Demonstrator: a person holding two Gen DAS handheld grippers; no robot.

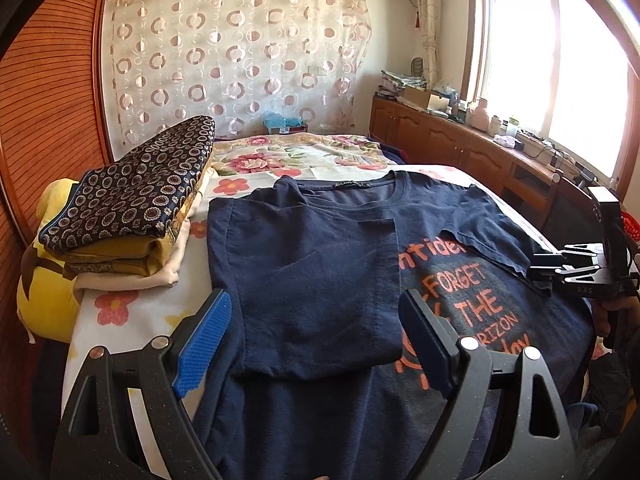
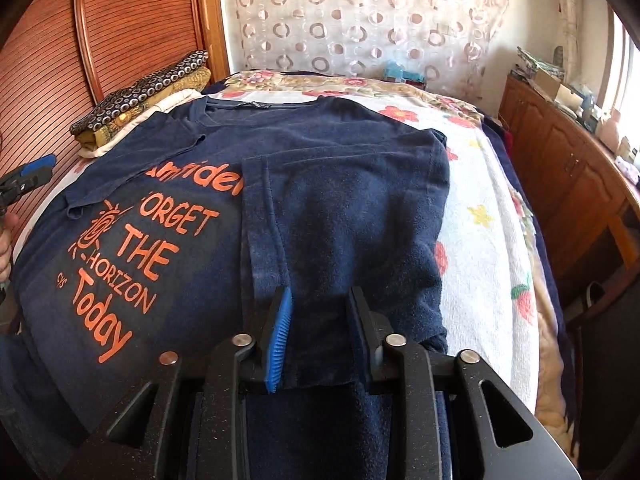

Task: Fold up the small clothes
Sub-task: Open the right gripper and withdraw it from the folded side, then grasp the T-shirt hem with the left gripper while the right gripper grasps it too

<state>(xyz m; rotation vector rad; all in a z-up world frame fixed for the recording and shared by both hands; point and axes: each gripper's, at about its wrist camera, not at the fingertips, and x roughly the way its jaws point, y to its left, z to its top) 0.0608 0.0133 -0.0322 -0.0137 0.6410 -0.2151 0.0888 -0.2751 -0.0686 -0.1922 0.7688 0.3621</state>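
A navy T-shirt (image 1: pixel 320 264) with orange lettering lies flat on the bed. In the left wrist view its left side is folded over the middle and the right sleeve is turned in. My left gripper (image 1: pixel 316 332) hangs wide open just above that folded panel, holding nothing. In the right wrist view the T-shirt (image 2: pixel 352 200) shows its right side folded over the chest. My right gripper (image 2: pixel 320 332) stands low over that fold, jaws a little apart, cloth showing in the gap and no pad pressing it. The right gripper (image 1: pixel 538 270) also shows at the sleeve's edge, and the left gripper (image 2: pixel 32 176) at far left.
A stack of folded clothes (image 1: pixel 132 208) and a yellow plush toy (image 1: pixel 44 292) sit left of the shirt against the wooden headboard (image 1: pixel 52 120). A floral bed cover (image 2: pixel 480 220) spreads beyond and to the right. A cluttered wooden cabinet (image 1: pixel 460 144) runs under the window.
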